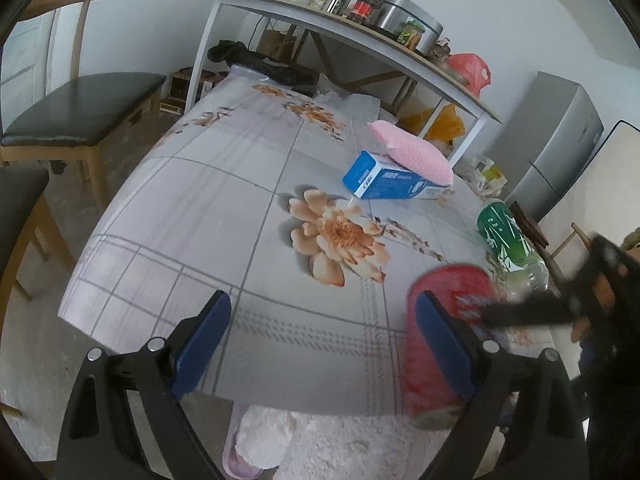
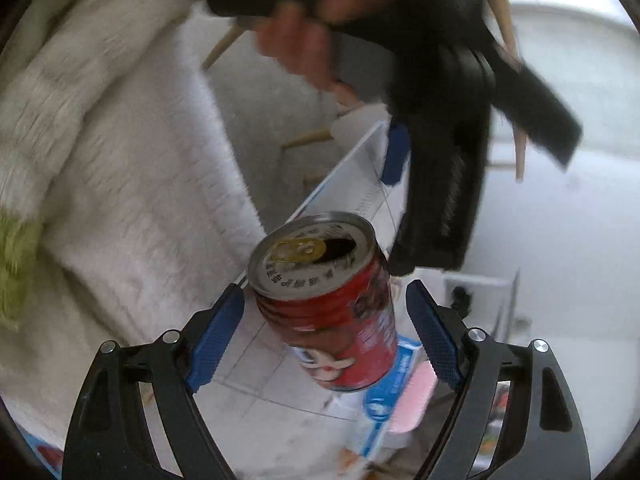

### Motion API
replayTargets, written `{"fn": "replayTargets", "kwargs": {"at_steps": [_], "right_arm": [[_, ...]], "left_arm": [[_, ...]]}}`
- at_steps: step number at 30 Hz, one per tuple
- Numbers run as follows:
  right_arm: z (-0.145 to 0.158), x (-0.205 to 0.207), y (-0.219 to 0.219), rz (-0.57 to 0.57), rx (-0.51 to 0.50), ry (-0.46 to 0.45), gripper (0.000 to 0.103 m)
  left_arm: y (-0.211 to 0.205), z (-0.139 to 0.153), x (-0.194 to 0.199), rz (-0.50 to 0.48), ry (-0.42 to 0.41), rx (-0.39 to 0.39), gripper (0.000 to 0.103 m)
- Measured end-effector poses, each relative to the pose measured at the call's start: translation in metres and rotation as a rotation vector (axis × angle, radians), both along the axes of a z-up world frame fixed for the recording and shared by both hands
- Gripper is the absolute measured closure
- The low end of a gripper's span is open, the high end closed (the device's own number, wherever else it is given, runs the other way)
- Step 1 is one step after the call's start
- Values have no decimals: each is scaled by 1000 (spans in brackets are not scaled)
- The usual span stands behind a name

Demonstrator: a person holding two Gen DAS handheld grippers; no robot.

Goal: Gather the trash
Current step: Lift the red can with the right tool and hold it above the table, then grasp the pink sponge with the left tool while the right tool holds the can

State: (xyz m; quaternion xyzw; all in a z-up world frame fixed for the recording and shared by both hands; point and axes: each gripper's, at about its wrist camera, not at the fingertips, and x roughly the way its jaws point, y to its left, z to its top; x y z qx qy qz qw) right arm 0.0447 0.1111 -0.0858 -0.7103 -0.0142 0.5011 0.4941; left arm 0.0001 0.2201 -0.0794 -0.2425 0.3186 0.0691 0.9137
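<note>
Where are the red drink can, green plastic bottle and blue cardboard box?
Red drink can (image 2: 340, 312), right wrist view, ribbed side.
Green plastic bottle (image 1: 505, 236), left wrist view, label.
Blue cardboard box (image 1: 394, 181), left wrist view, long side.

Can (image 2: 326, 304) sits between the right gripper (image 2: 326, 332) fingers, gaps on both sides, table (image 2: 276, 376) behind it. Left gripper (image 1: 324, 344) is over the near table edge; can is seen just beyond its right finger (image 1: 444, 344). Bottle (image 1: 506, 240) lies farther right. Box (image 1: 384, 180) is found ahead and right, cushion (image 1: 412, 152) resting on it. Shelf (image 1: 360, 36) stands behind the table, chair (image 1: 84, 100) far left.
</note>
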Motion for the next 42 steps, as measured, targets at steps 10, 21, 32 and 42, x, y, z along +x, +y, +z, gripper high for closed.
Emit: {"fn": "replayTargets", "kwargs": {"at_steps": [10, 21, 32, 42], "right_arm": [[35, 29, -11, -426, 311, 336, 35], [48, 97, -79, -1104, 888, 922, 36], [59, 103, -96, -1158, 985, 910, 26], [50, 122, -96, -1216, 1023, 976, 40]], "left_arm": [[4, 8, -12, -48, -34, -140, 26], [-29, 29, 21, -164, -100, -131, 27], [-49, 30, 40, -227, -78, -57, 27], [-37, 73, 86, -215, -117, 88, 21]]}}
